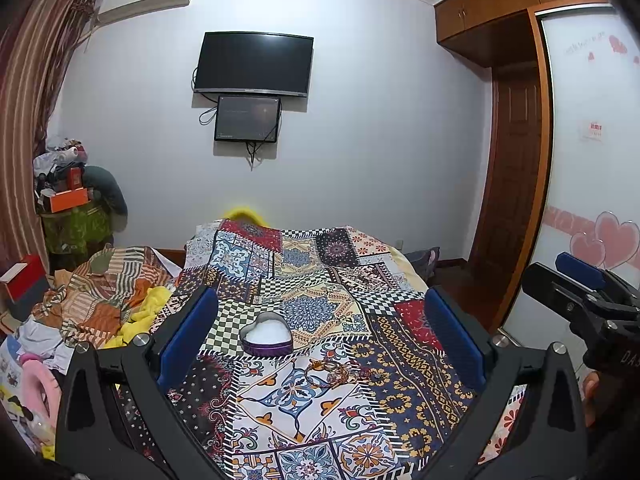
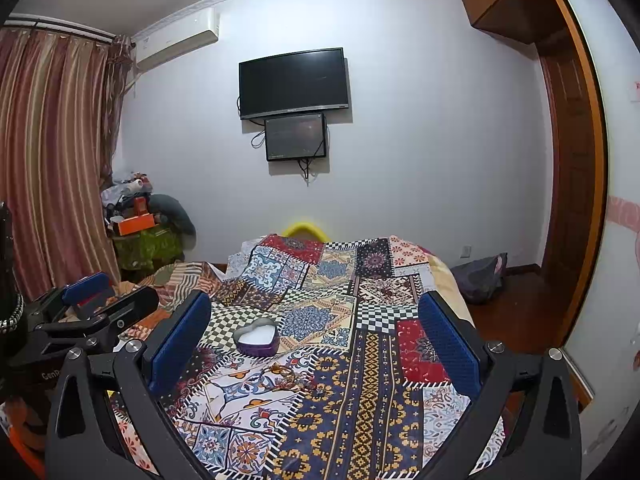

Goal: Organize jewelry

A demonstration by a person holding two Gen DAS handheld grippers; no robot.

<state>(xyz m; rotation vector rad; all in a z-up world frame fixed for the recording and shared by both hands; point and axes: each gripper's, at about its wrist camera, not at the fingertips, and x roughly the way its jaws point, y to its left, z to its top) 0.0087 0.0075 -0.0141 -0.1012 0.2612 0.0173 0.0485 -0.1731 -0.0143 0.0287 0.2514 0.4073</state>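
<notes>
A purple heart-shaped box (image 1: pixel 267 335) with a white lining stands open on the patchwork bedspread (image 1: pixel 320 412); it also shows in the right wrist view (image 2: pixel 257 337). A small pile of gold jewelry (image 1: pixel 335 372) lies on the cloth just in front of the box, also seen in the right wrist view (image 2: pixel 289 374). My left gripper (image 1: pixel 320 328) is open and empty, held above the bed short of the box. My right gripper (image 2: pixel 316 332) is open and empty, beside the left one. Each gripper shows at the edge of the other's view.
A heap of striped bedding and yellow cloth (image 1: pixel 108 300) lies left of the bed. A cluttered stand (image 1: pixel 72 208) is by the curtain. A TV (image 1: pixel 252 64) hangs on the far wall. A wooden door and wardrobe (image 1: pixel 516 200) are on the right.
</notes>
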